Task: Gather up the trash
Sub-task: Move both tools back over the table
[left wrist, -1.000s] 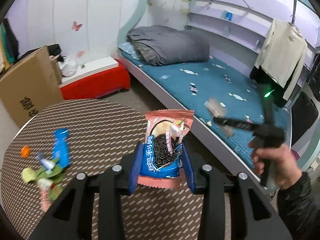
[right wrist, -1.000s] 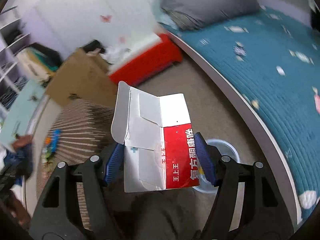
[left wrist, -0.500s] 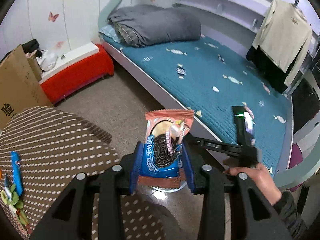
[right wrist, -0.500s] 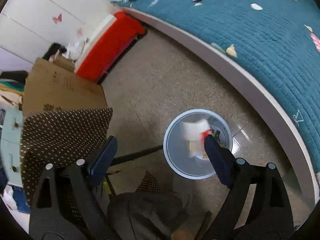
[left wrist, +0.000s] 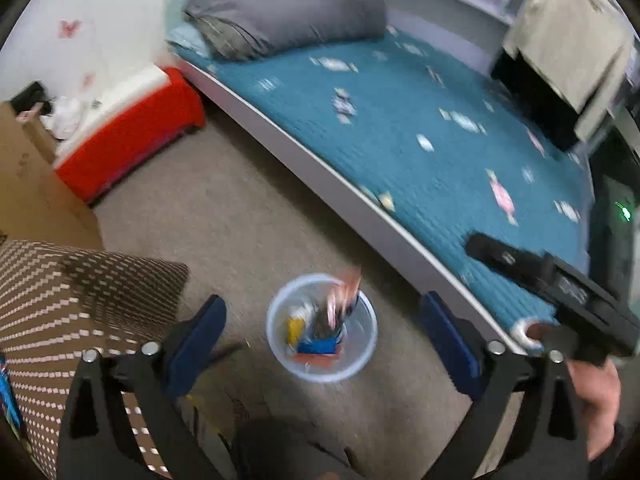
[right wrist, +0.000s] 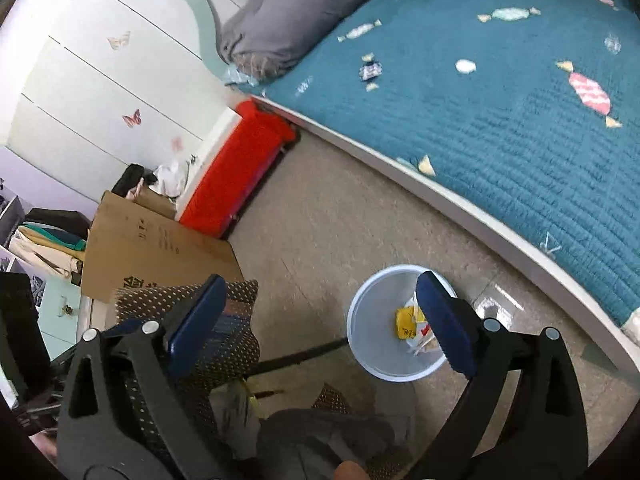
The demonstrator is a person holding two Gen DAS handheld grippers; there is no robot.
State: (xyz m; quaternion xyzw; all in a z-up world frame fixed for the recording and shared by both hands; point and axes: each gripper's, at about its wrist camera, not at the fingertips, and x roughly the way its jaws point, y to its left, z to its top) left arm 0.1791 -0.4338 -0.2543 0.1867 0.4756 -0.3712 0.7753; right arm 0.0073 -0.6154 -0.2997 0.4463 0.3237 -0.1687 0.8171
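A pale blue round bin [left wrist: 362, 354] stands on the floor beside the bed. The pink and blue cookie wrapper [left wrist: 338, 312] is dropping into it, blurred, above other trash. My left gripper [left wrist: 324, 328] is open and empty, high above the bin. My right gripper [right wrist: 320, 320] is open and empty, above the floor left of the bin [right wrist: 368, 344], which holds a yellow packet [right wrist: 406, 322] and the white box. The right gripper also shows at the right of the left wrist view [left wrist: 552, 280], held in a hand.
A round table with a brown dotted cloth [left wrist: 52, 304] is at the left, a blue wrapper [left wrist: 6, 396] at its edge. A bed with a teal cover [left wrist: 420, 120], a red bench [left wrist: 128, 136] and a cardboard box [right wrist: 156, 248] surround the floor.
My left gripper swung off the table over the bin, opened and let go of the cookie wrapper. My right gripper dropped the red and white box into the bin and stays open.
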